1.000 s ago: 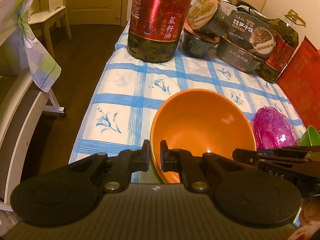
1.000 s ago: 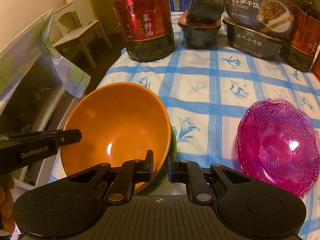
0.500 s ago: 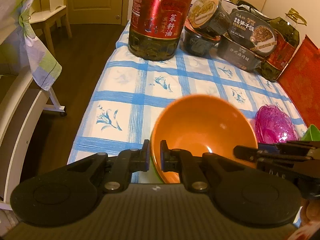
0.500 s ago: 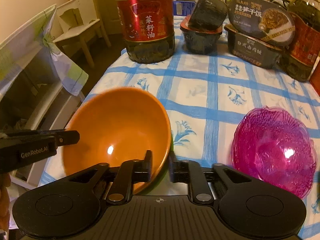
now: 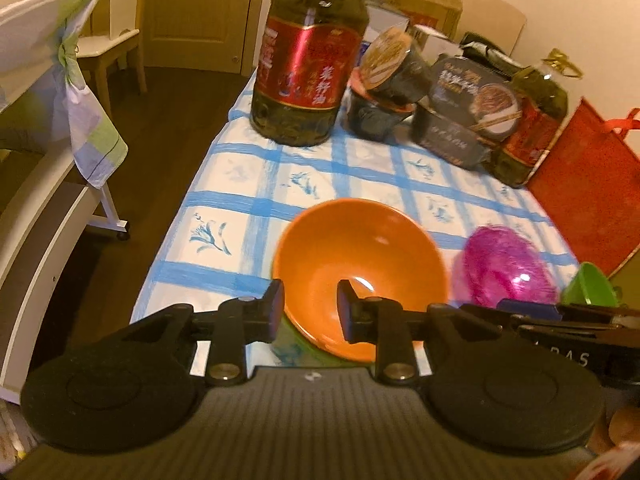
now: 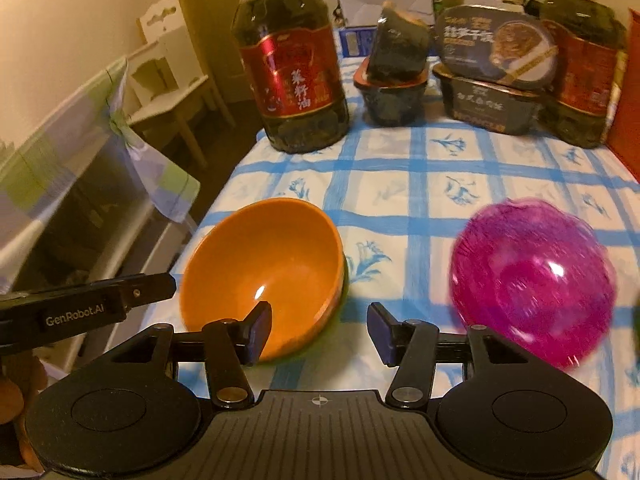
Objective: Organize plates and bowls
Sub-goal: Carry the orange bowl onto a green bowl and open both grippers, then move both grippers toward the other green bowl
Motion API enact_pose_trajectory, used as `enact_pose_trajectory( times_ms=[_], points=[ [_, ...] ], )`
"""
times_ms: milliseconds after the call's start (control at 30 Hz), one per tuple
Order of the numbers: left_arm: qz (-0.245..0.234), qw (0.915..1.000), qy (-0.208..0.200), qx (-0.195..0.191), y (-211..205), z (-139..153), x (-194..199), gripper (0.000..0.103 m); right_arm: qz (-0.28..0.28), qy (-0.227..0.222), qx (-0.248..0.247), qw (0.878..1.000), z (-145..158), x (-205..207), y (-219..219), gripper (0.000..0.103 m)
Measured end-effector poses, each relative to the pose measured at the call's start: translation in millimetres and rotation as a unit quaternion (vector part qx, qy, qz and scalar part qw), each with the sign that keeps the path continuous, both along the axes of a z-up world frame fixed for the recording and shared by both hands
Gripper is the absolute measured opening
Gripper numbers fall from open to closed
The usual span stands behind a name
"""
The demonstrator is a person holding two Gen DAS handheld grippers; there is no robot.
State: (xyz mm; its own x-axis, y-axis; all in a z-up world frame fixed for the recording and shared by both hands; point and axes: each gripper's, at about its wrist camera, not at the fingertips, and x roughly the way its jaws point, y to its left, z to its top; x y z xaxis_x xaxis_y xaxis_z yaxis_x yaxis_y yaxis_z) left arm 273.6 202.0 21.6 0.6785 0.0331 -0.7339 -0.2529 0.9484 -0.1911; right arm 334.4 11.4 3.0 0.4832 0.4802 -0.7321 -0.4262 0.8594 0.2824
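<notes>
An orange bowl [image 5: 360, 268] [image 6: 260, 268] rests near the front of the blue-checked table [image 5: 224, 236], on a green dish whose edge [image 5: 292, 340] peeks out beneath it. My left gripper [image 5: 310, 312] hovers just above the bowl's near-left rim; its jaws are opening and the pads are clear of the rim. My right gripper [image 6: 320, 334] hangs over the near-right rim, jaws opening wider, nothing pressed between them. A pink ribbed bowl [image 6: 532, 284] [image 5: 504, 268] lies to the right. A green bowl [image 5: 588, 288] shows at the right edge.
A large oil bottle [image 6: 292, 68] with a red label, stacked dark food tubs [image 6: 492, 64] and a second bottle [image 6: 584, 72] line the table's back. A red bag [image 5: 580, 200] stands at right. A cloth-draped white frame [image 5: 92, 120] and a chair [image 5: 108, 52] lie off the left edge.
Both grippers were shut on the orange bowl's near rim; both have opened, let go and drawn back and upward. The bowl now sits lower, on the green dish.
</notes>
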Motion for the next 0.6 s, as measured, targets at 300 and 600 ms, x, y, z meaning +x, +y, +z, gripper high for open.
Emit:
enact_pose_trajectory(
  times_ms=[300,600],
  points=[
    [-0.020,0.9998,-0.007,-0.006,-53.9,10.3,-54.7,0.041,-0.057,-0.015,0.002,0.998,19.2,-67.4,-69.8,0.055],
    [-0.041,0.9987,-0.019,-0.022,-113.6,14.5,-106.3,0.055,-0.102,-0.033,-0.007,0.994,33.9,-128.5,-130.7,0.058]
  ],
)
